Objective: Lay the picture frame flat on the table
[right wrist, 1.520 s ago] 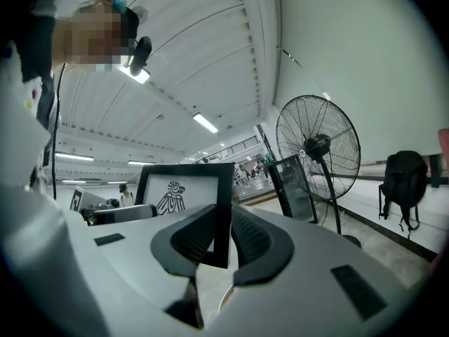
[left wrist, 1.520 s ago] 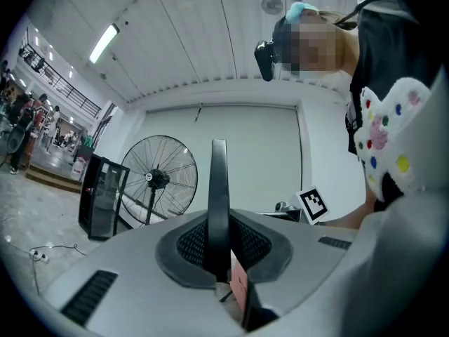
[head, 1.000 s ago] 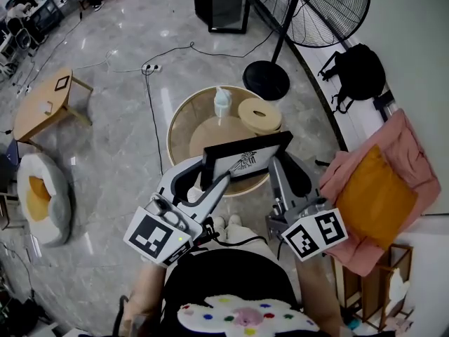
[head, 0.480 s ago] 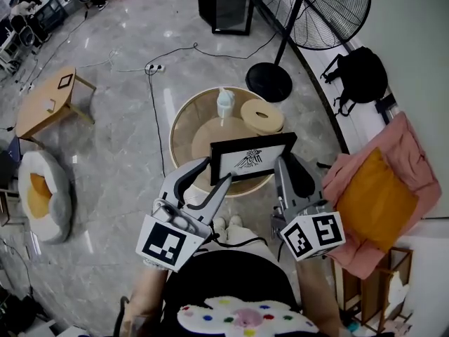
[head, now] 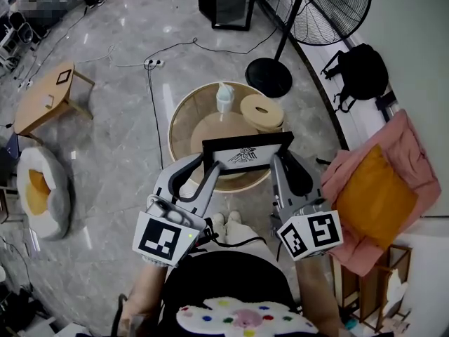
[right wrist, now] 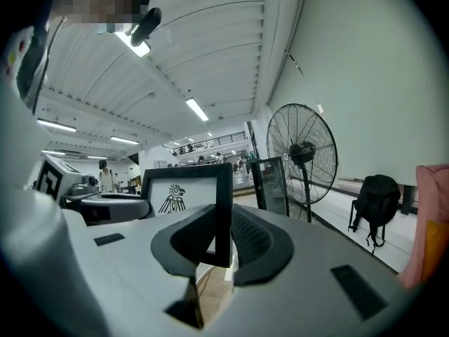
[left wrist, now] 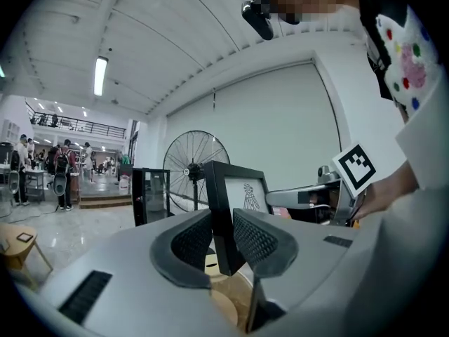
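The picture frame (head: 247, 153), black with a white bird print, stands upright over the near rim of the round wooden table (head: 184, 114). My left gripper (head: 210, 169) is at its left edge. In the left gripper view that edge of the frame (left wrist: 228, 209) sits between the pads, and the left gripper (left wrist: 222, 241) is closing on it with both pads touching. My right gripper (head: 278, 161) holds the right edge. In the right gripper view the frame (right wrist: 186, 195) is clamped by the right gripper (right wrist: 223, 241).
A white spray bottle (head: 224, 98) and a tan round box (head: 261, 112) stand on the table's far side. A floor fan (head: 309, 5) and black backpack (head: 358, 72) are beyond. Pink cloth with an orange cushion (head: 375, 195) lies right; a small wooden table (head: 49, 100) stands left.
The frame went from tilted to level and shifted slightly left. My left gripper came up to the frame's left edge and its jaws narrowed around it. The right gripper kept its hold.
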